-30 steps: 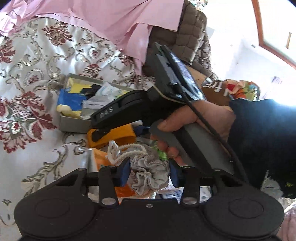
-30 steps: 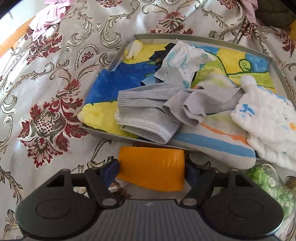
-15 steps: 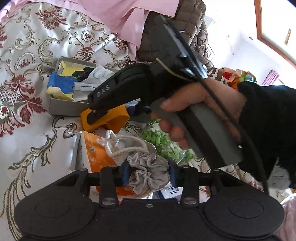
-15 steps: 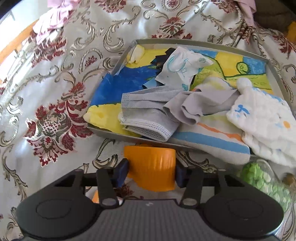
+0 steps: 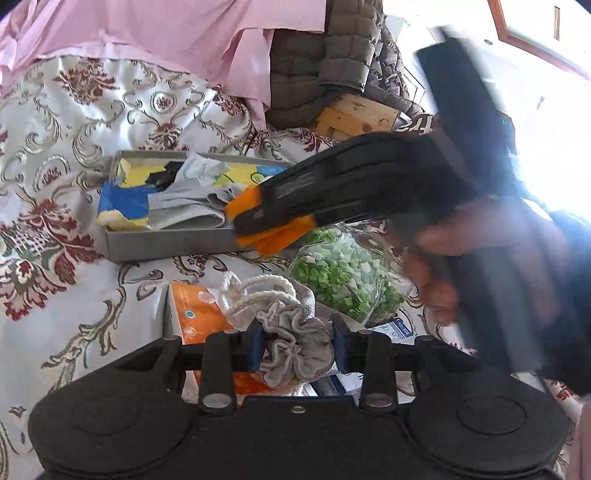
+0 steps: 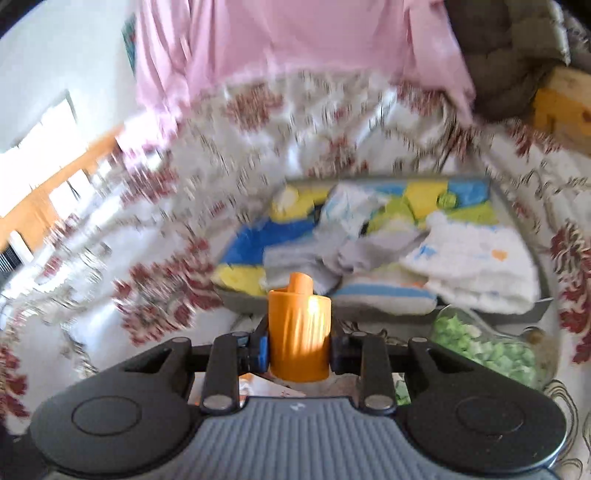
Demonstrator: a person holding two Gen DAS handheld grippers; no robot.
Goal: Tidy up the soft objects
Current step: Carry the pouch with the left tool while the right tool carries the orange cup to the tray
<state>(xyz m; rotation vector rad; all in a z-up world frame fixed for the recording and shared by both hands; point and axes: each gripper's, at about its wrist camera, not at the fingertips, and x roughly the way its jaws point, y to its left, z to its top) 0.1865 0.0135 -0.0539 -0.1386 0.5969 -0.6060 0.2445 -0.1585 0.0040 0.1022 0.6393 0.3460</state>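
Observation:
My left gripper point(image 5: 296, 349) has its blue pads pressed into a crumpled grey drawstring pouch point(image 5: 295, 328), and its jaws are still closing. My right gripper point(image 6: 299, 349) squeezes a soft orange ribbed piece point(image 6: 298, 325) into a narrow upright shape, its jaws also closing. The left wrist view shows that gripper point(image 5: 258, 227), blurred and held by a hand, carrying the orange piece point(image 5: 277, 236) at the near rim of the grey tray point(image 5: 166, 243). The tray point(image 6: 521, 314) holds a grey face mask point(image 5: 184, 210), a white quilted cloth point(image 6: 476, 266) and a colourful sheet.
A clear bag of green bits point(image 5: 343, 273) and an orange packet point(image 5: 192, 310) lie on the flowered bedspread point(image 5: 55, 147) in front of the tray. Behind it are a pink cloth point(image 5: 184, 33), a brown quilted jacket point(image 5: 325, 66) and a wooden block point(image 5: 354, 114).
The right gripper has closed on the orange piece, squeezing it narrow, and lifted it off the bedspread toward the tray. The left gripper, still holding the pouch, has shifted slightly.

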